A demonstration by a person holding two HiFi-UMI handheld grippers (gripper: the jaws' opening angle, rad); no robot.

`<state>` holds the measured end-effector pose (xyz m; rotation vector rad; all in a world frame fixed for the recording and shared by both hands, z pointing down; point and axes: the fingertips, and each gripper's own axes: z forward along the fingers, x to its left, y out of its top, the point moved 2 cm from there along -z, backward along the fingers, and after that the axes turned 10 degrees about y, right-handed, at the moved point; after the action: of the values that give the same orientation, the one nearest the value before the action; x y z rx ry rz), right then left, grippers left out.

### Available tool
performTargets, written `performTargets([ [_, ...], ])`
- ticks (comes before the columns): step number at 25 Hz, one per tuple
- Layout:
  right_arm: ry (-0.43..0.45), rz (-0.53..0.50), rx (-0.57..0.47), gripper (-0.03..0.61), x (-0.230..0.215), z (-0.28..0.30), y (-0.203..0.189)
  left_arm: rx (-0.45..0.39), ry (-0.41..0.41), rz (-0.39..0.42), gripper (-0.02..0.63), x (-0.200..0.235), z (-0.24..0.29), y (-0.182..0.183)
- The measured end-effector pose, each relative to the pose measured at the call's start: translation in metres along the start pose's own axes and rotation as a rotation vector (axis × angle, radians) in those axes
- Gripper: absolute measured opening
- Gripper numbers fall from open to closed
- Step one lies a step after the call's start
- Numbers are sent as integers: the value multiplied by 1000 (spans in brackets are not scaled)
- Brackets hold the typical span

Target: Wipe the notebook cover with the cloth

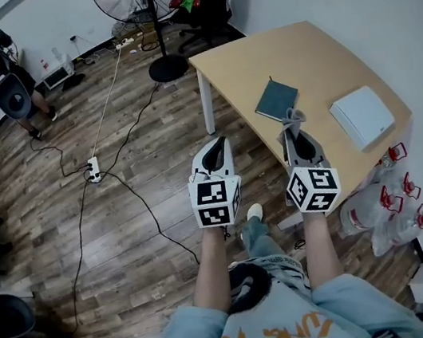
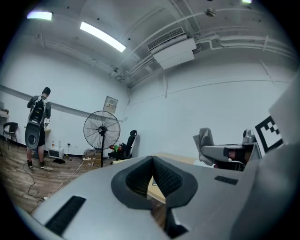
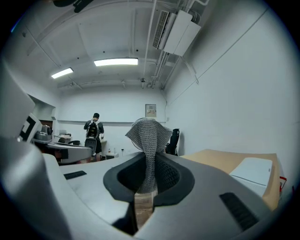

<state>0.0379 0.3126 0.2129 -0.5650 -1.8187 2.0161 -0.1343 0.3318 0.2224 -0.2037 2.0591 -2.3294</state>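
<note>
Nearby, notebook (image 1: 276,100), pad (image 1: 361,117), cloth (image 1: 293,116) in right claw (image 1: 296,130)

The dark teal notebook (image 1: 276,100) lies flat and closed on the table (image 1: 313,57), skewed to its edges. The grey knitted cloth (image 3: 148,136) stands bunched upright, pinched in the right hand-held gripper (image 3: 149,173), with the notebook at its 11 o'clock.

My head camera looks steeply down on the table (image 1: 313,57); both gripper cameras face level across the room, sharing the distant person (image 3: 93,131) at frame left.
</note>
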Motion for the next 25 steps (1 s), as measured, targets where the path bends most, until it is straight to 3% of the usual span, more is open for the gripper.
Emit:
performTargets([
  [5, 8, 15, 8, 29, -3, 27, -10, 35, 22, -1, 17, 20, 26, -10],
  [8, -9, 19, 35, 29, -27, 41, -21, 65, 15, -12, 17, 15, 53, -22],
  [12, -84, -54, 98, 29, -69, 66, -33, 123, -20, 69, 17, -6, 100, -43],
  [15, -82, -89, 131, 29, -86, 97, -36, 153, -41, 109, 17, -16, 135, -51],
  [25, -40, -26, 209, 29, -158, 196, -69, 258, -34, 73, 17, -19, 249, -82],
])
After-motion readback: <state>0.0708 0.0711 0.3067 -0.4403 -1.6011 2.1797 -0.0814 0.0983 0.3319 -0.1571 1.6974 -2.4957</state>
